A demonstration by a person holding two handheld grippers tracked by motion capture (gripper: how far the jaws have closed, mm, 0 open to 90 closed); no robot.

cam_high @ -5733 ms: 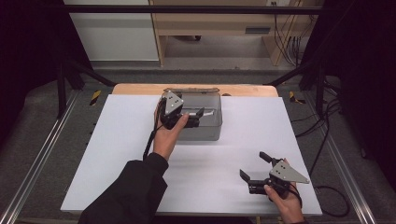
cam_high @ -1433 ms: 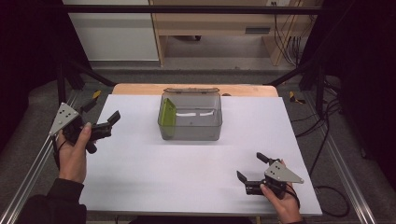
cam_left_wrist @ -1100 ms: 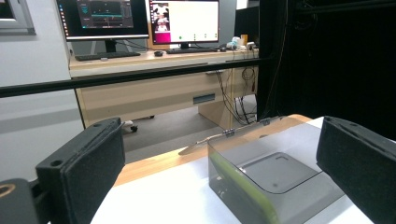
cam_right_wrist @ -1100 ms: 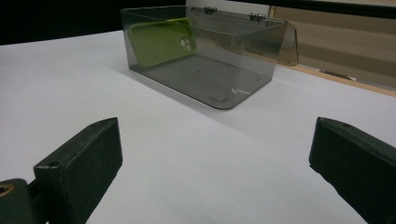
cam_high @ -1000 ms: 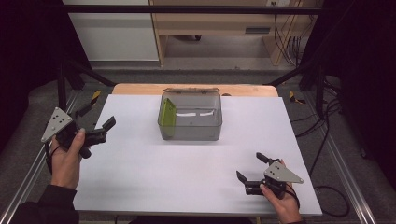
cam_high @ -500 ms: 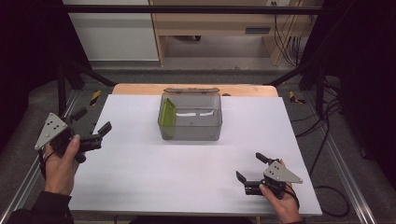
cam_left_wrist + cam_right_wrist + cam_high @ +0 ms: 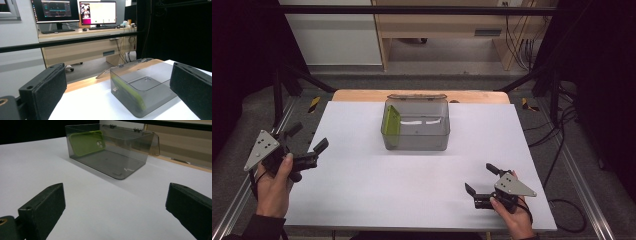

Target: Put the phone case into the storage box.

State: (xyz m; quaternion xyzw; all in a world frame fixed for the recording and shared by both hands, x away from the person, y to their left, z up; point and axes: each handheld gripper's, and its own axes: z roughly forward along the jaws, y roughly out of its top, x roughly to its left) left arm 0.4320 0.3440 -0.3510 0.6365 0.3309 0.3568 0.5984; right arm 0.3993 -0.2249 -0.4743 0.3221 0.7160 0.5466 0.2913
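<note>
Both jaws wide apart, nothing in them: left hand-held gripper [image 7: 307,145] hangs off the desk's [image 7: 362,190] left edge, right hand-held gripper [image 7: 482,180] sits low near the front right corner. Green phone case [image 7: 391,120] leans upright against the left wall inside the clear box [image 7: 417,142], lid flipped back

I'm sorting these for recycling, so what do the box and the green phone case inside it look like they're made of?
Box: probably hard smoky-clear plastic; the table shows through its glossy walls. Phone case: seemingly soft matte silicone or rubber, opaque green without shine, though that's less certain.
</note>
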